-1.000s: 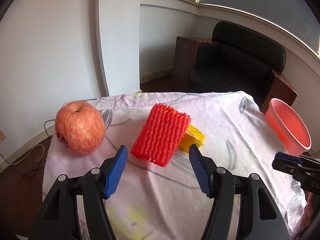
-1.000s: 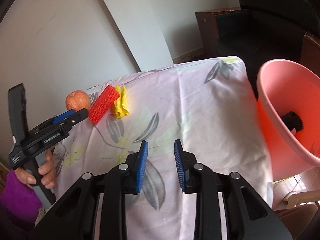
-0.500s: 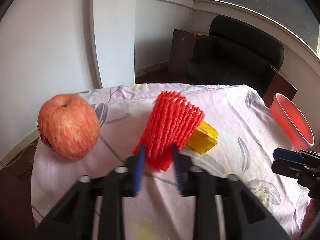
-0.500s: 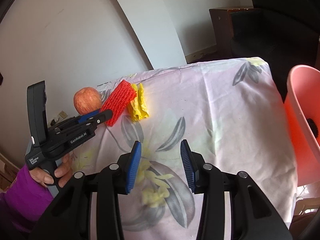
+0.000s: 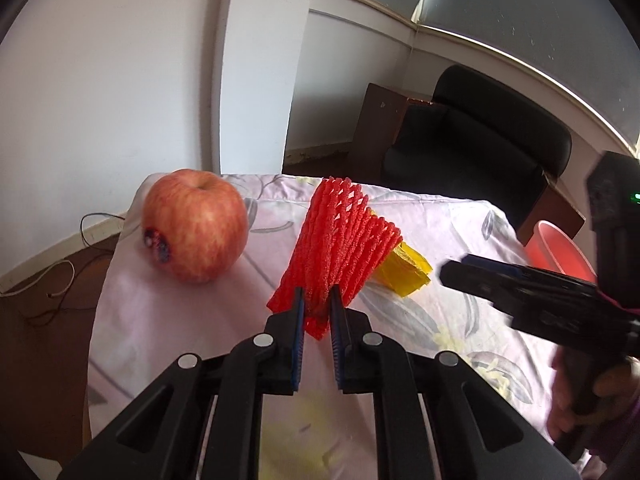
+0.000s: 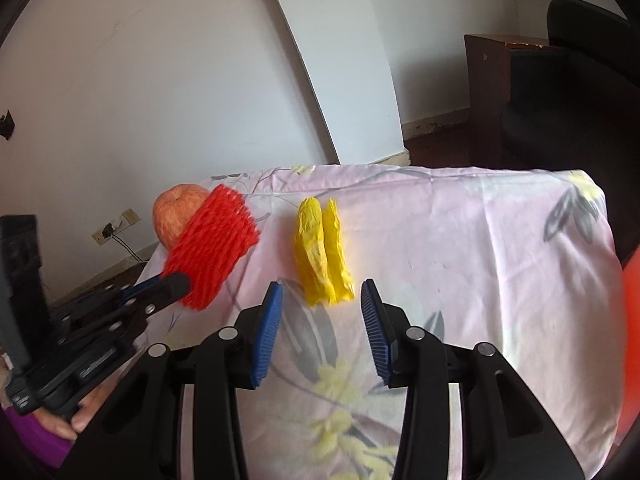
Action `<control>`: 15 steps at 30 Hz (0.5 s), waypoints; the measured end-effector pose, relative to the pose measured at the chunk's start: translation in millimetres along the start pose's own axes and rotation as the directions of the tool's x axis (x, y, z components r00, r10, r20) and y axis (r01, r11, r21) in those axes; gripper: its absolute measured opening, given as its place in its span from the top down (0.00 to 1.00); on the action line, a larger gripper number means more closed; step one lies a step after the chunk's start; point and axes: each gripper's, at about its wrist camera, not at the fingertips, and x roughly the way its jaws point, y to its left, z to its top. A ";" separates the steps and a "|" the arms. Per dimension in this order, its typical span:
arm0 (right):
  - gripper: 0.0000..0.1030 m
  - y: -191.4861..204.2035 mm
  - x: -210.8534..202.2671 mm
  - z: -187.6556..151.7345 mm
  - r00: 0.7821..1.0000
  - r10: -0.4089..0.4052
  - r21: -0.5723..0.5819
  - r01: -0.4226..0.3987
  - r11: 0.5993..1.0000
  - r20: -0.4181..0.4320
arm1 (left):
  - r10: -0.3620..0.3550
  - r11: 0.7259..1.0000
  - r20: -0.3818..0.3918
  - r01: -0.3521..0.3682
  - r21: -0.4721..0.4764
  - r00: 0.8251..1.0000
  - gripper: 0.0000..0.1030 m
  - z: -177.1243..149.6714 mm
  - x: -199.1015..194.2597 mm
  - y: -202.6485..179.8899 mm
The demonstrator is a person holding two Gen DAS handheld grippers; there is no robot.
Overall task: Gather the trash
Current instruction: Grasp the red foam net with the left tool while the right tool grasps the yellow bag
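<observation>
Tabletop, floral cloth. Apple not trash; we leave it. Left gripper fingers pinched on red net, lifted for binning. Right gripper fingers wide, we straddle yellow wrapper, ungrasped, on cloth.

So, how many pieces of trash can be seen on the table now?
2. The red foam net is clamped in the left gripper, beside the apple. The yellow wrapper lies on the cloth before the open right gripper. More may be hidden.
</observation>
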 end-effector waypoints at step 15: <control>0.75 7.3 40.8 -3.3 0.997 -0.068 -0.052 0.065 0.997 -0.049 | -0.007 0.998 -0.013 0.006 -0.067 1.000 0.90 -9.0 -14.3 9.9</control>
